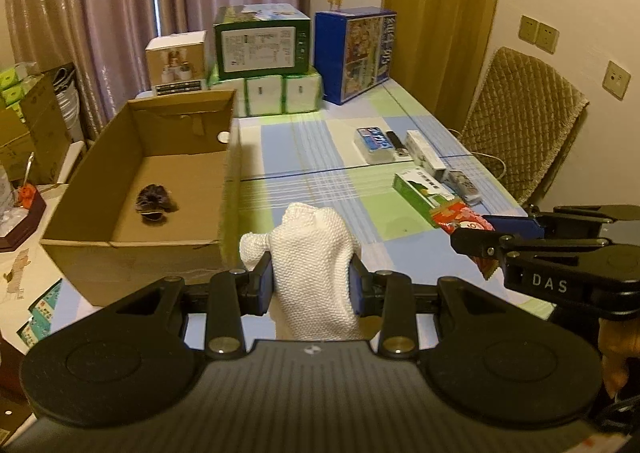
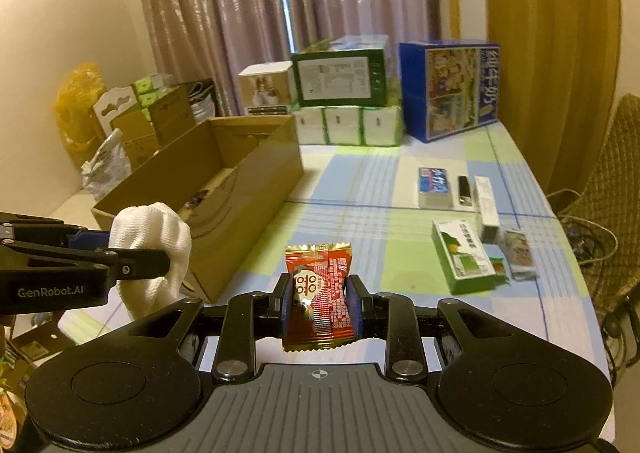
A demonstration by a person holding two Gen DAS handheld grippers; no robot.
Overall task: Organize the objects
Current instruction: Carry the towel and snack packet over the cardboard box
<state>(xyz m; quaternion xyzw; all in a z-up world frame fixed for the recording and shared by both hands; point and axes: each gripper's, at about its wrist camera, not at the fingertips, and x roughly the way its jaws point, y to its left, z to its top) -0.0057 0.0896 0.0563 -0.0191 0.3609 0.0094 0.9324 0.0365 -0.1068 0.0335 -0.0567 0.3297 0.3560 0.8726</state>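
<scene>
Left wrist: left gripper (image 1: 311, 284) pinching one white glove (image 1: 314, 265) bottom center, one cardboard box (image 1: 132, 189) left holding one dark scrunchie (image 1: 154, 203); right wrist: right gripper (image 2: 318, 307) clamping one red snack packet (image 2: 318, 295) bottom center.

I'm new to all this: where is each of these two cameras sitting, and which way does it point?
Left wrist view: sits on the left gripper, looking forward over the table toward the cardboard box; its fingers clamp a white knitted glove, and the right gripper shows at the right edge.
Right wrist view: sits on the right gripper, facing the same way; its fingers clamp a red snack packet, and the left gripper shows at the left edge.
Shared: box, glove, packet, checked tablecloth, green carton, curtains.
</scene>
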